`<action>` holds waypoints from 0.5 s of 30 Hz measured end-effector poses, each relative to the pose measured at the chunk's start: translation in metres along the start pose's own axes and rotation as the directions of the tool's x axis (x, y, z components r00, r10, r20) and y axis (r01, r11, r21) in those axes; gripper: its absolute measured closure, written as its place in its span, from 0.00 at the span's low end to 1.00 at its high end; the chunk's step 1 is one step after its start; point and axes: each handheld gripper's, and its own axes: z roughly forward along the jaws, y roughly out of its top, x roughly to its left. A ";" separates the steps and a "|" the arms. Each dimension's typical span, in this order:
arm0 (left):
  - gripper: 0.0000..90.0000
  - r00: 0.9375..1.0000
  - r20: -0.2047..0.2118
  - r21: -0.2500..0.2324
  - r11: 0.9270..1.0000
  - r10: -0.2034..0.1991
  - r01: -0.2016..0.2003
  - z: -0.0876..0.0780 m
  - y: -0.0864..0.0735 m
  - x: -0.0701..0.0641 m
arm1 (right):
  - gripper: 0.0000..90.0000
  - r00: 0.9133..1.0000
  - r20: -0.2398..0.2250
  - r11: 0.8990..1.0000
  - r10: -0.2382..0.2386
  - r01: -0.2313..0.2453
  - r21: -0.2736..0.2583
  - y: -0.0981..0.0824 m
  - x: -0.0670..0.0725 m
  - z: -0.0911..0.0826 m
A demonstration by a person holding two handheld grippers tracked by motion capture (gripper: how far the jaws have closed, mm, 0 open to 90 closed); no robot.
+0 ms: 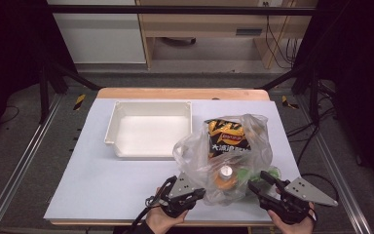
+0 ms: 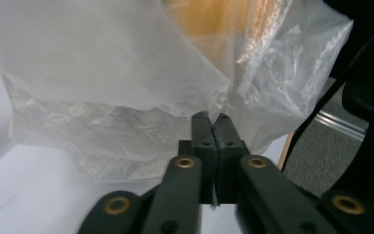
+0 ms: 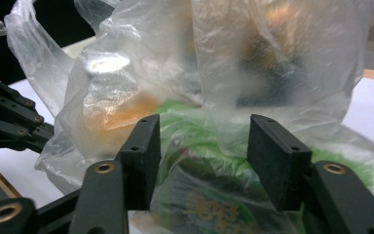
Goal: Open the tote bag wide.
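Crinkled translucent plastic bag, bulging, glossy.

Left gripper: matte black linkage body, grey three-cornered plate on top with small dark screw holes. Black cable trails off its near-left side toward the table edge. Left hand bare, no sleeve visible.

Right gripper: same black build, larger grey triangular plate angled to the right, dotted with screw holes. Right hand bare too.

Left gripper view: black link arms with brass-coloured pivot bushings, square black pads with small recessed screws.

Right gripper view: flat rectangular pads, fine-textured faces, screw holes on their sides, brass bushings at the link joints.
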 end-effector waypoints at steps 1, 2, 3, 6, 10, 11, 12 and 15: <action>0.80 1.000 -0.022 -0.032 0.999 -0.007 0.006 -0.006 0.003 0.001 | 0.49 1.000 0.001 1.000 0.003 -0.003 -0.008 0.001 0.000 -0.001; 0.73 1.000 -0.022 -0.032 0.999 -0.007 0.006 -0.006 0.003 0.001 | 0.48 1.000 0.000 1.000 0.008 -0.008 -0.019 0.004 -0.001 -0.004; 0.73 1.000 -0.028 -0.052 0.999 -0.013 0.011 -0.010 0.006 0.002 | 0.48 1.000 0.000 1.000 0.008 -0.008 -0.019 0.004 -0.001 -0.004; 0.55 0.998 -0.053 -0.145 0.989 -0.038 0.030 -0.034 0.018 0.007 | 0.45 1.000 0.017 0.999 0.009 -0.008 -0.053 0.015 -0.003 -0.010; 0.50 0.996 -0.077 -0.208 0.978 -0.042 0.025 -0.054 0.033 0.006 | 0.44 0.999 0.042 0.997 0.006 -0.002 -0.080 0.030 -0.005 -0.014; 0.49 0.996 -0.077 -0.208 0.978 -0.042 0.025 -0.054 0.033 0.006 | 0.44 0.999 0.042 0.997 0.006 -0.002 -0.080 0.030 -0.005 -0.014; 0.49 0.996 -0.079 -0.224 0.974 -0.037 0.019 -0.058 0.039 0.005 | 0.44 0.999 0.048 0.997 -0.003 0.007 -0.079 0.033 -0.005 -0.013; 0.47 0.997 -0.069 -0.242 0.970 -0.033 0.015 -0.062 0.056 0.002 | 0.44 0.997 0.071 0.998 -0.023 0.027 -0.054 0.046 -0.004 -0.003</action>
